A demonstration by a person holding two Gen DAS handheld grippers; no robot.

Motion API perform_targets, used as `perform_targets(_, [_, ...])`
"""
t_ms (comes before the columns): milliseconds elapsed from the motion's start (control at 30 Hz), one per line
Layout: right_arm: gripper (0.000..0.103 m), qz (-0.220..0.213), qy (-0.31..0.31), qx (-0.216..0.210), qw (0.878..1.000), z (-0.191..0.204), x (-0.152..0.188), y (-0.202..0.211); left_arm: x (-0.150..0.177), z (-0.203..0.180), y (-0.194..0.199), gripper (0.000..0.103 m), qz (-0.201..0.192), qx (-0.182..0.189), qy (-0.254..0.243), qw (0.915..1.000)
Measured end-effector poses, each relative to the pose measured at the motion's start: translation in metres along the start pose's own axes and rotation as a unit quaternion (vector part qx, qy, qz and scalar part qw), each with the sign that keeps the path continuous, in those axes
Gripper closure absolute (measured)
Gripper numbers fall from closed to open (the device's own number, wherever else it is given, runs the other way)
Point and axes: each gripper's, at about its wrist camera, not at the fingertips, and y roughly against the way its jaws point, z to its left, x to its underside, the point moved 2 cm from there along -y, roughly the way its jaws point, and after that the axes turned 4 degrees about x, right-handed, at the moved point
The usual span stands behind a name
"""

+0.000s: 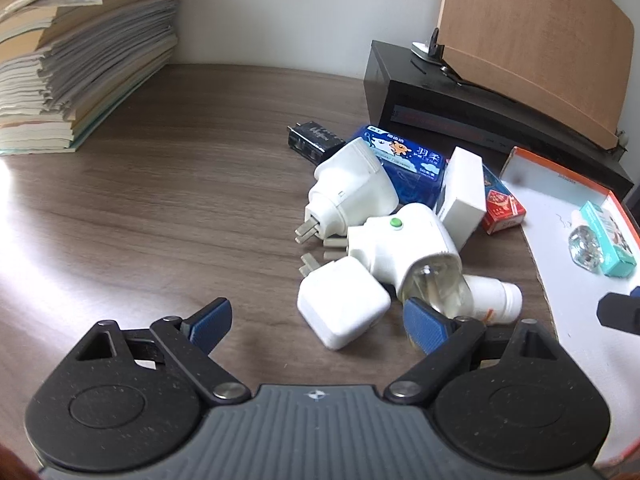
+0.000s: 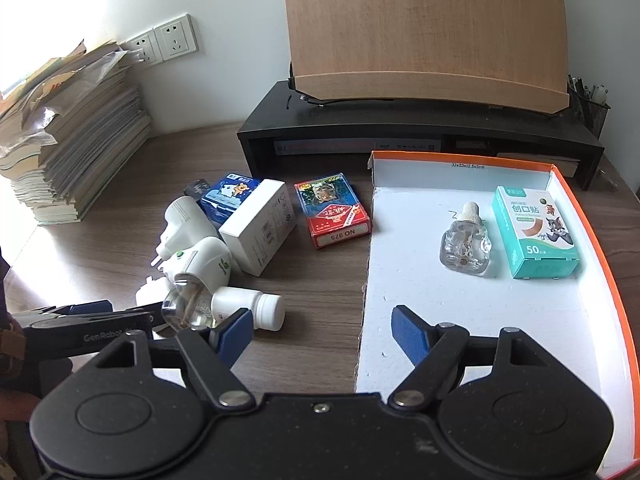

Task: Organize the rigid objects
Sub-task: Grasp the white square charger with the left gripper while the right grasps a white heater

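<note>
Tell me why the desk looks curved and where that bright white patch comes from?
Both views are fisheye, so straight edges bow: the desk bends in the left wrist view, the orange-rimmed box in the right. Light glares on the wood at the left of each view, and the corners go dark.

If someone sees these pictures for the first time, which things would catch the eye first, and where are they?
First, the jumble of white plugs, small boxes and a white bottle heaped mid-desk, left of the orange-rimmed tray. The tray holds only a glass bottle and a teal plaster box, side by side. A tall stack of books fills the far left corner.
</note>
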Motion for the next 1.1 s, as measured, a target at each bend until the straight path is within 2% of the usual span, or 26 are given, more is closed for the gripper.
perform_targets(100, [0.013,0.004,-0.002,0.002,1.0,-0.001,-0.002,-0.005,-0.001,0.0,-0.011,0.009,0.002,-0.003,0.008,1.0])
perform_targets(167, [0.013,0.006,-0.001,0.003,1.0,0.001,-0.004,-0.009,-0.001,-0.001,-0.015,0.018,0.001,-0.004,-0.001,1.0])
perform_targets(200, [0.013,0.008,0.0,0.003,1.0,0.001,-0.004,-0.01,-0.001,-0.001,-0.015,0.019,-0.004,-0.008,-0.01,0.9999])
perform_targets(267, [0.013,0.008,0.002,0.002,1.0,0.003,-0.005,-0.012,0.0,0.001,-0.013,0.031,-0.006,-0.003,-0.016,0.9998])
perform_targets(500, [0.013,0.012,0.014,-0.02,1.0,0.018,-0.009,-0.02,0.001,0.021,-0.008,0.057,-0.018,0.007,-0.003,0.9998])
perform_targets(767, [0.013,0.017,0.046,-0.051,0.998,0.05,-0.013,-0.029,0.0,0.023,-0.009,0.06,-0.03,0.011,-0.019,0.9993])
perform_targets(900, [0.013,0.021,0.062,-0.067,0.996,0.068,-0.015,-0.035,0.001,0.033,0.0,0.061,-0.027,0.018,0.002,0.9995])
perform_targets(1000, [0.013,0.025,0.079,-0.079,0.993,0.086,-0.017,-0.043,0.0,0.041,0.01,0.061,-0.025,0.007,0.007,0.9996])
perform_targets(1100, [0.013,0.033,0.096,-0.072,0.992,0.103,-0.019,-0.058,-0.005,0.049,0.021,0.061,-0.021,-0.001,0.022,0.9995])
